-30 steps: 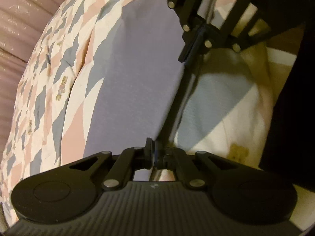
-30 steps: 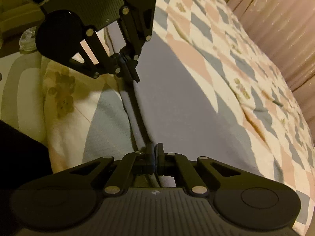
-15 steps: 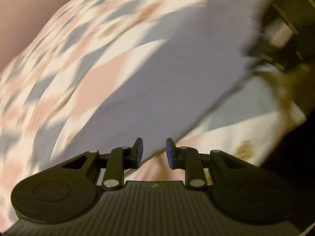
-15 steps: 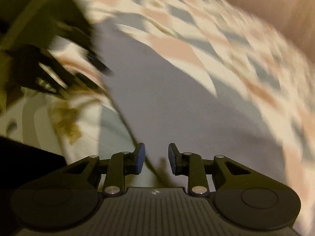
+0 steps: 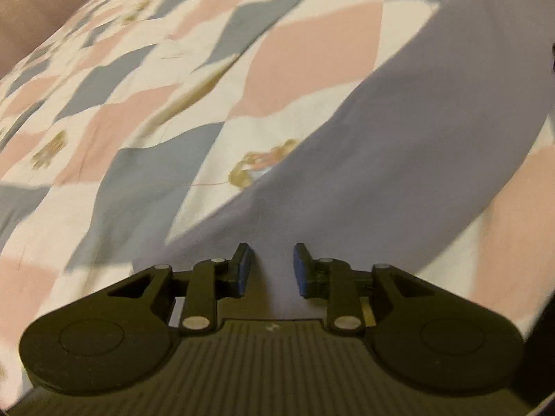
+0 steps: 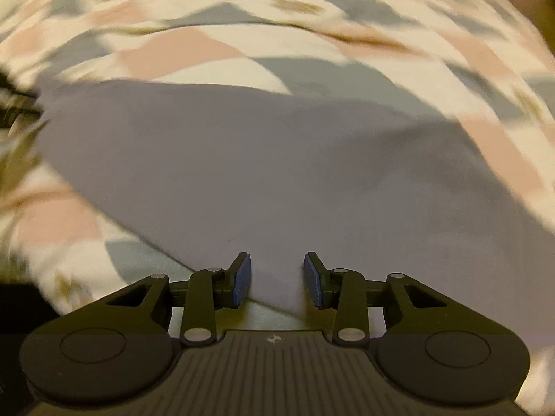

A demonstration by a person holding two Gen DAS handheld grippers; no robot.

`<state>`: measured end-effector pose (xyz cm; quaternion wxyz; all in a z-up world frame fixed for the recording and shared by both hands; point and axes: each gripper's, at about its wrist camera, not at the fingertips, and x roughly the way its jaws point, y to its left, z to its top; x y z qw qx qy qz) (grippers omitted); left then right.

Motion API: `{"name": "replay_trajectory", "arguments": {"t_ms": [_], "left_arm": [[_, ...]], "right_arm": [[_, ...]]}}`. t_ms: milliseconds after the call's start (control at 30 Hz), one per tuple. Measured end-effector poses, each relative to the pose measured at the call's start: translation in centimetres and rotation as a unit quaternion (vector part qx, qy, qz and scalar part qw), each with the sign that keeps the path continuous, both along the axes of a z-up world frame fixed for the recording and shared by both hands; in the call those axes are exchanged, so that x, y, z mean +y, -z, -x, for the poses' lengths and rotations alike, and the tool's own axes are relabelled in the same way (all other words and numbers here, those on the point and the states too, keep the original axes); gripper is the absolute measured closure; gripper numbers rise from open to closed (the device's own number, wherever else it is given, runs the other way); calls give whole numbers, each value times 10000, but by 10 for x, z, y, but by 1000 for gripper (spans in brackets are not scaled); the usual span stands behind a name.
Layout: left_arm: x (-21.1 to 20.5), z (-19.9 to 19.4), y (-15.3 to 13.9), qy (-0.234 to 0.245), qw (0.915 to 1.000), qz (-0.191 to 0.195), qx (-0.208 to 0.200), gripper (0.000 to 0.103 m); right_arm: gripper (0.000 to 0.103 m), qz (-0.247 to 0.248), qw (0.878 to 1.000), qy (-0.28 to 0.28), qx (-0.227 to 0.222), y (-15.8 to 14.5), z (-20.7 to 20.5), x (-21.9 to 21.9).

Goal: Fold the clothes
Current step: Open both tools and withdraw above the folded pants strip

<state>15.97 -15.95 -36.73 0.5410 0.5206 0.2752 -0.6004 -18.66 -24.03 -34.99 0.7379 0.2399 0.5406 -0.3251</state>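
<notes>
A plain lavender-grey garment (image 5: 399, 145) lies flat on the bed, a long strip in the left wrist view and a broad panel (image 6: 242, 173) in the right wrist view. My left gripper (image 5: 270, 265) hovers over one end of it. Its jaws are opening and nothing is pinched between the blue pads (image 5: 242, 270). My right gripper (image 6: 277, 275) hangs over the garment's near edge, where a fold line runs under the jaws. These jaws are opening too and grip nothing. Both views are blurred by motion.
A quilt (image 5: 138, 111) of pink, blue-grey and cream diamonds with small bear prints covers the bed under the garment. A pinkish surface (image 5: 24, 17) rises beyond its far side. A dark drop (image 6: 20, 301) lies past the bed's near left edge.
A second ago both grippers were shut on the garment's folded edge, close together. Both have let go and opened. The left one has swept away along the garment, and both views have rolled.
</notes>
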Motion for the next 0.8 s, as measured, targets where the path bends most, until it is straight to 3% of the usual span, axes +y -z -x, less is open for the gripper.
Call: {"name": "replay_trajectory", "arguments": {"t_ms": [67, 133, 200, 333, 433, 500, 600, 667, 800], "left_arm": [[0, -35, 9, 96, 9995, 27, 288, 76], [1, -70, 6, 35, 9986, 83, 528, 76], [8, -97, -1, -65, 9984, 36, 558, 76], [17, -115, -38, -347, 9964, -151, 759, 77], [26, -92, -80, -350, 9910, -130, 1288, 66], [34, -66, -107, -206, 9860, -118, 1651, 44], [53, -11, -146, 364, 9790, -20, 2004, 40], [67, 22, -169, 701, 9761, 95, 2054, 36], [90, 71, -203, 937, 9769, 246, 1906, 22]], "right_arm": [[66, -7, 9960, 882, 120, -2, -5, 11], [66, -5, 9837, 1791, 135, -9, -9, 28], [61, 13, 9629, 2699, 56, -19, -10, 50], [59, 53, 9200, 3902, -350, -48, -15, 96], [47, 229, 8958, 4401, -584, -74, -20, 125], [38, 396, 8867, 4562, -636, -88, -25, 137], [30, 605, 8766, 4732, -625, -108, -31, 142], [24, 760, 8714, 4797, -693, -124, -33, 147], [19, 1110, 8539, 4981, -1021, -154, -31, 168]]}}
